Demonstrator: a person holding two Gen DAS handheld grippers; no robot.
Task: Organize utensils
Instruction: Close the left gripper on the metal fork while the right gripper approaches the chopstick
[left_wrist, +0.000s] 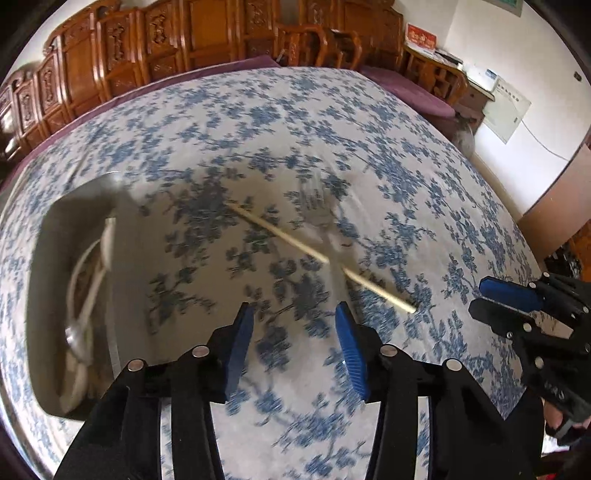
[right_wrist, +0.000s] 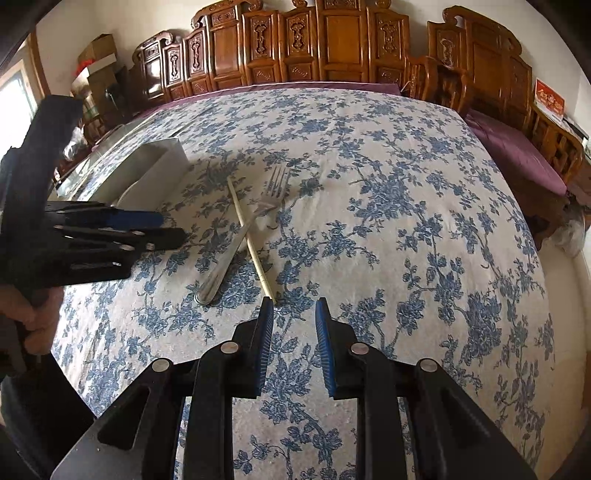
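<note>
Seemingly mid-approach: from the left wrist, the left gripper (left_wrist: 293, 314) hangs partly open and empty above the tablecloth (left_wrist: 369, 129), the chopstick (left_wrist: 317, 254) ahead, a metal holder (left_wrist: 48, 258) leftward already containing utensils. From the right wrist, the right gripper (right_wrist: 294, 308), narrowly parted and empty, nears the chopstick (right_wrist: 251, 240); the crossing fork (right_wrist: 240, 240) complicates pinching.

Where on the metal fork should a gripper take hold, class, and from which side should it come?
Probably the fork by its handle end, coming from above with fingers across its narrow width. The fork lies flat on the tablecloth, and the chopstick crosses its neck, so the wide rounded handle end, clear of that crossing, looks easiest.
</note>
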